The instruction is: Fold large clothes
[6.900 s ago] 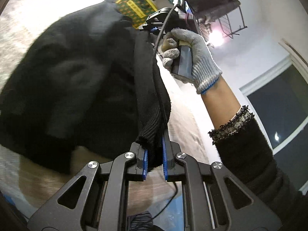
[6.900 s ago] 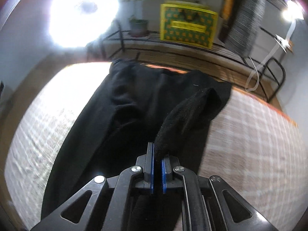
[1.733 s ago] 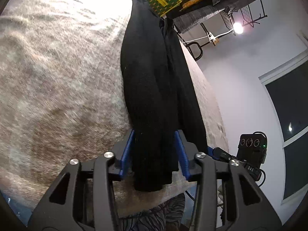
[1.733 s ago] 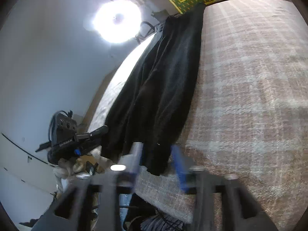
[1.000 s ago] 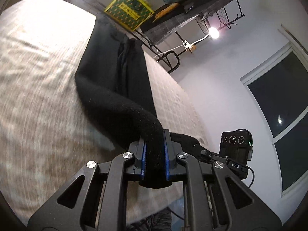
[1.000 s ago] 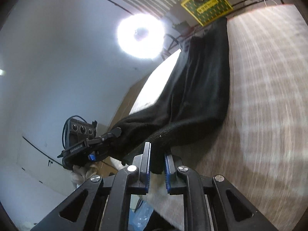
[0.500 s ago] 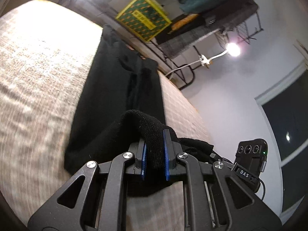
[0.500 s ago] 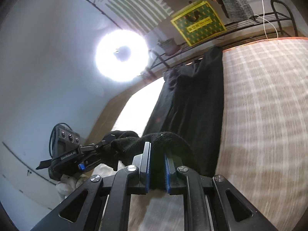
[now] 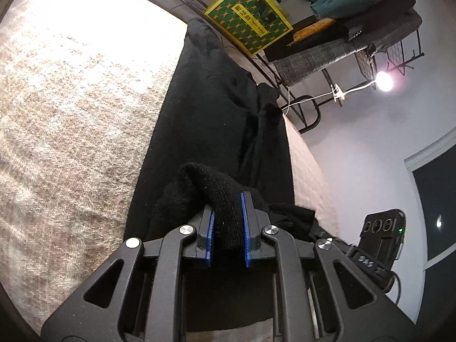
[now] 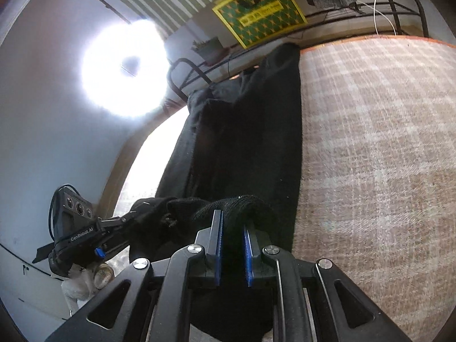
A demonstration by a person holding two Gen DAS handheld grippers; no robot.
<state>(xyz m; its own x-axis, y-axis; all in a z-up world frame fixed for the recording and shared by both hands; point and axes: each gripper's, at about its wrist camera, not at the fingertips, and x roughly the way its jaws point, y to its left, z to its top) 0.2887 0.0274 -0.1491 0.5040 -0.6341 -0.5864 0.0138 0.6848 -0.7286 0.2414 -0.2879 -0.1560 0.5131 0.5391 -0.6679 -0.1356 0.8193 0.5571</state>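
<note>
A long black knit garment [image 9: 211, 114] lies in a narrow strip along the beige woven bed cover [image 9: 71, 114]. Its near end is doubled back over the rest. My left gripper [image 9: 226, 202] has that end's thick fold between its blue pads, and the jaws are opening. In the right wrist view the same garment [image 10: 250, 142] runs away from me, and my right gripper [image 10: 233, 219] has the other corner of the folded end between its pads, jaws also opening. Both grippers sit side by side low over the strip; the left gripper's body [image 10: 77, 236] shows at the right view's lower left.
A yellow and green box [image 9: 248, 25] and a metal rack with piled clothes [image 9: 356, 28] stand past the bed's far end. A ring light [image 10: 125, 68] glares on the left wall. The bed cover [image 10: 370, 142] spreads wide to the right of the garment.
Both grippers carried the garment's near end up and forward over the strip, then came lower. The gaps between both pairs of pads are slightly wider than half a second ago.
</note>
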